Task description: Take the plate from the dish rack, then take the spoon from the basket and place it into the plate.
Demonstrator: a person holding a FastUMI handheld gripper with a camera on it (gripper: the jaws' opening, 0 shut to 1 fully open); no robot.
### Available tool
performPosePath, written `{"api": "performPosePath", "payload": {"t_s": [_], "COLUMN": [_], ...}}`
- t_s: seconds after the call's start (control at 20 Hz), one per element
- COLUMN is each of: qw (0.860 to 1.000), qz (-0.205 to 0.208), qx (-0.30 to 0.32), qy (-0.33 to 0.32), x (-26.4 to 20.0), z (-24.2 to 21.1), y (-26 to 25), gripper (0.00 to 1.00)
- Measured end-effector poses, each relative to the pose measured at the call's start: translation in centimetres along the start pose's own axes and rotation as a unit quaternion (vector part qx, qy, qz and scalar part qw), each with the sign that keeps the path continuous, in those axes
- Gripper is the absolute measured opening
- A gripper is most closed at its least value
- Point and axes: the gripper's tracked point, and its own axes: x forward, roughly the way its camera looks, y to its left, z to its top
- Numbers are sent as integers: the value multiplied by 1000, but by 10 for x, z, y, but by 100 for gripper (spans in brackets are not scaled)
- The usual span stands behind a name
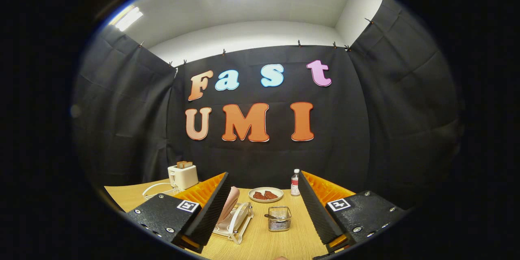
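Gripper view: the gripper (pixel 260 215) is seen from behind its two fingers, which are spread wide apart with nothing held between them and nothing touched by either one. A wooden table (pixel 260 239) lies below and ahead of them.

A pink plate (pixel 228 205) is stood on edge, leaning, in a pale dish rack (pixel 235 223) just beside the inner face of the left finger. Part of the plate and of the rack is hidden behind that finger. A small wire basket (pixel 279 218) is set on the table between the fingers, to the right of the rack and apart from it, nearer the right finger. A spoon (pixel 271 216) is laid in the basket, with its handle stuck out over the rim toward the rack; its bowl cannot be made out through the wire.

Beyond the basket, further back on the table, a white dish (pixel 265 194) is placed, with two dark reddish pieces of food (pixel 265 195) laid on it. A small clear bottle (pixel 295 183) with a white cap and a label is stood upright just to the right of that dish, close to the tip of the right finger. A white toaster (pixel 183 175) with slices of bread (pixel 184 164) risen out of its top is set at the far left of the table, beyond the left finger, and a white cord (pixel 156 189) is looped on the table beside it.
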Motion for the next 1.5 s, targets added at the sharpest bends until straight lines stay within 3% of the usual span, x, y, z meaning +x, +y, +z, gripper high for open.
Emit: {"api": "performPosePath", "payload": {"t_s": [1.0, 1.5], "qw": [998, 991], "qz": [-34, 10], "qx": [-36, -33], "qy": [48, 128], "x": [37, 64], "z": [-1, -24], "y": [-10, 37], "gripper": [99, 99]}}
